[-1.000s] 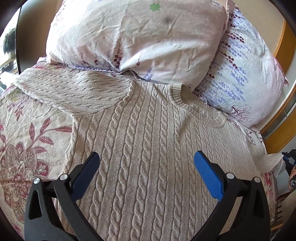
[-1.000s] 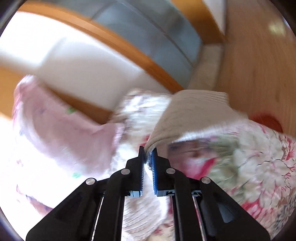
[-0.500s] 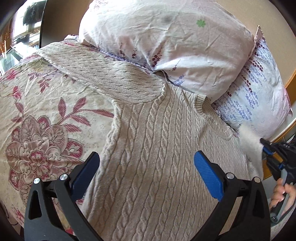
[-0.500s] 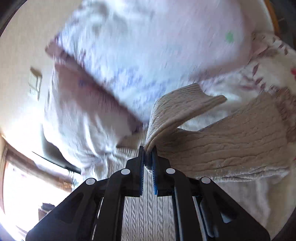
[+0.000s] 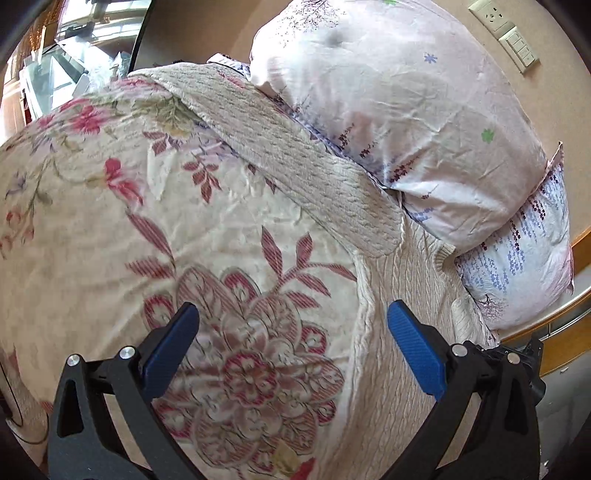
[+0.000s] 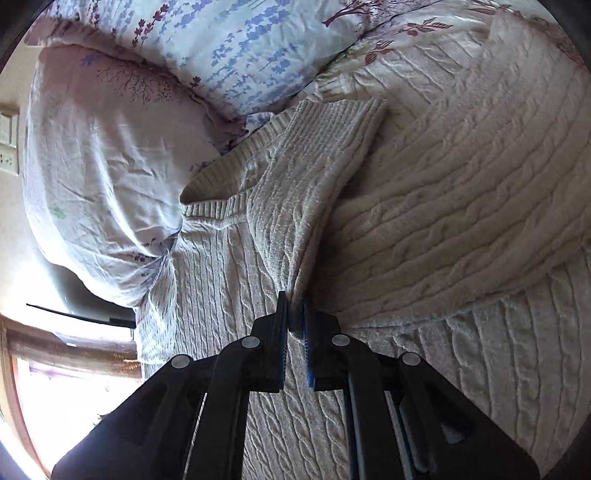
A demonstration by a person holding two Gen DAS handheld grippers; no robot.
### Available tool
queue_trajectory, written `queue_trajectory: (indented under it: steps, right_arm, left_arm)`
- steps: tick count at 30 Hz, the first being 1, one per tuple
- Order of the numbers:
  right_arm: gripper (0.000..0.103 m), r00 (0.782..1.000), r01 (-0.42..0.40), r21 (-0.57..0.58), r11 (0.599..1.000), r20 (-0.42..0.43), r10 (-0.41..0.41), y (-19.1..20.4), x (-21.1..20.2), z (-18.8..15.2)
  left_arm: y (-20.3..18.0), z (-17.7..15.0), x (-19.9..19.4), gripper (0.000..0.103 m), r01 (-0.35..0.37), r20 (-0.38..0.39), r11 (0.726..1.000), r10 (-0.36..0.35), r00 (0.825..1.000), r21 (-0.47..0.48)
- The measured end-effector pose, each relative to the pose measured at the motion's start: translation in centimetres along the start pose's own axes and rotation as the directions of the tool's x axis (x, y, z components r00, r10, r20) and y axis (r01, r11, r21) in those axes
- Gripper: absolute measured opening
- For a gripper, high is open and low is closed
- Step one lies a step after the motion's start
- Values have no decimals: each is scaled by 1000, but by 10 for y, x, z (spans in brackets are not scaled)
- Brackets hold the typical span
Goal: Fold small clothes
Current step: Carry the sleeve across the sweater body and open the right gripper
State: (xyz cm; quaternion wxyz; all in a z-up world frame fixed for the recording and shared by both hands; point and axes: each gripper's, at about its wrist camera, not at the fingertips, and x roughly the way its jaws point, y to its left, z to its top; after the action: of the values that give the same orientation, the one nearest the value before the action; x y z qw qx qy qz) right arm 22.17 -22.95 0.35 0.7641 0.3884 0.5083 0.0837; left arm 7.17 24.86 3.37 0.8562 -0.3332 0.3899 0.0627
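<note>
A cream cable-knit sweater point(image 5: 399, 369) lies spread on the floral bedspread, its neck toward the pillows. One sleeve point(image 5: 280, 162) stretches out flat toward the upper left. My left gripper point(image 5: 291, 343) hangs open over the bedspread just left of the sweater's side edge, holding nothing. In the right wrist view my right gripper point(image 6: 294, 306) is shut on the other sleeve point(image 6: 314, 177), which is drawn across the sweater's chest point(image 6: 443, 221), its ribbed cuff lying past the neckline. Part of the right gripper point(image 5: 517, 365) shows at the sweater's far edge in the left wrist view.
Two floral pillows point(image 5: 406, 110) point(image 5: 524, 266) lie stacked at the head of the bed, against the sweater's neck. The floral bedspread point(image 5: 147, 221) covers the bed to the left. A wall socket and switch point(image 5: 506, 33) sit above. A wooden bed frame point(image 5: 561, 332) runs along the right.
My left gripper slid left, off the sweater's body and over the bedspread. My right gripper swung in from the bed's edge with the sleeve and brought it over the chest.
</note>
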Motion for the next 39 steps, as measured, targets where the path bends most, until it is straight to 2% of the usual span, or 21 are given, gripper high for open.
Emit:
queue_trajectory:
  steps: [4,6,8,10,13,17,19,20,22,23,24,25,28,29,31,32,33,35,36,37,39]
  right_arm:
    - [8,996,-45,50,998,83,41,15,-1,4]
    - [8,993,-84,34,996,81,81,27,1,6]
    - [8,996,-73,-35,997,48,74,44,12,9]
    - [8,1000,10,-134,991,-8,-11,57,28,9]
    - [8,999,-2,-137,991,-53,-6,49,35,5]
    - [9,996,34,-232,972,-77,-53,49,39,-1]
    - [11,995,74,-331,941,-40,-92,62,35,-5]
    - [18,995,84,-364,927,-27,-101,66,33,-8]
    - [46,990,137,-434,890,25,-140,73,30,-14]
    - [49,987,157,-463,872,48,-152,75,29,-18]
    - [49,982,188,-492,850,71,-177,79,31,-22]
    - [49,968,248,-530,811,105,-228,82,33,-27]
    - [48,936,347,-596,724,171,-307,82,40,-36]
    - [45,926,372,-617,693,190,-327,81,41,-39]
    - [33,907,413,-643,645,223,-358,84,44,-43]
    - [28,913,400,-633,662,214,-347,82,43,-41]
    - [16,936,347,-595,725,170,-308,79,40,-34]
    - [13,974,224,-505,833,98,-202,70,30,-22]
    - [8,983,184,-484,856,79,-167,69,30,-21]
    - [9,992,125,-464,877,38,-121,67,29,-19]
    - [12,993,99,-445,890,-8,-114,66,29,-20]
  left_arm:
    - [8,29,6,101,-27,-7,994,28,1000,108]
    - [12,38,11,101,-65,-1,991,66,998,121]
    - [15,42,13,101,-86,8,993,86,996,81]
    - [15,42,11,101,-106,42,994,105,994,32]
    - [16,33,11,101,-132,47,990,135,990,-51]
    - [14,18,14,101,-165,35,984,168,985,-73]
    - [12,14,15,101,-169,26,982,171,985,-81]
    - [10,14,14,101,-168,27,982,170,985,-81]
    - [7,15,14,101,-175,35,982,178,983,-66]
    - [6,18,15,101,-180,37,982,183,983,-63]
    - [6,21,16,101,-183,35,981,185,982,-68]
    - [8,24,16,101,-180,35,980,183,982,-80]
    - [17,40,19,101,-169,35,976,175,984,-135]
    - [21,46,19,101,-159,38,975,167,985,-157]
    - [29,58,21,101,-151,36,968,162,986,-202]
    - [33,65,24,100,-136,35,965,147,988,-223]
    - [36,71,26,98,-124,33,962,137,990,-244]
    - [44,83,35,93,-92,21,951,102,995,-296]
    - [49,88,39,88,-75,12,942,84,996,-328]
    - [53,93,45,85,-60,5,930,66,998,-362]
    - [57,103,51,81,-46,27,916,62,998,-398]
